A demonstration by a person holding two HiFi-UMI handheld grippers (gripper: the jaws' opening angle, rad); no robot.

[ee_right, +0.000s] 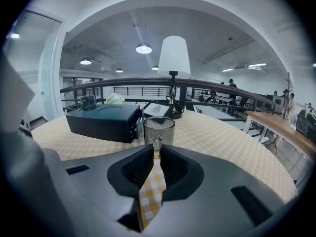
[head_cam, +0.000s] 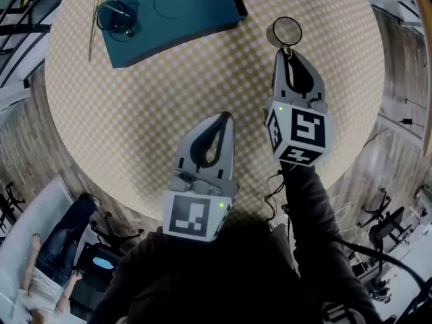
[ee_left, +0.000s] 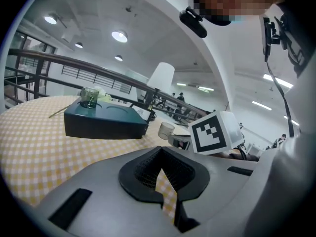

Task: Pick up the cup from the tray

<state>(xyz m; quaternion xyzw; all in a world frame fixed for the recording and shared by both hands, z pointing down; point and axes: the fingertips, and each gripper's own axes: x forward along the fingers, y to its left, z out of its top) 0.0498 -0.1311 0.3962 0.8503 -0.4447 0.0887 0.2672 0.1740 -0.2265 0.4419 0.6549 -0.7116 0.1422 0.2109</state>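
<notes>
— Off the tray's right end, see? That's where the right gripper [head_cam: 286, 49] is pinched tight on the handle of the clear cup [head_cam: 287, 31].
— Yes, the cup's over the checked table [head_cam: 169, 113], just beside the teal tray [head_cam: 196, 15]. And the left gripper [head_cam: 226, 117]?
— Jaws together with nothing in them, nearer the person. A small green glass [head_cam: 125, 20] sits on the tray's far corner.

A round desk [head_cam: 169, 113] wears a yellow-and-white checked cloth. At its far edge stands a lamp [ee_right: 174, 56] with a white shade, and a printed card [ee_right: 157, 108] leans by its base. A dark railing [ee_right: 222, 85] runs behind, under round ceiling lights [ee_right: 143, 48].
</notes>
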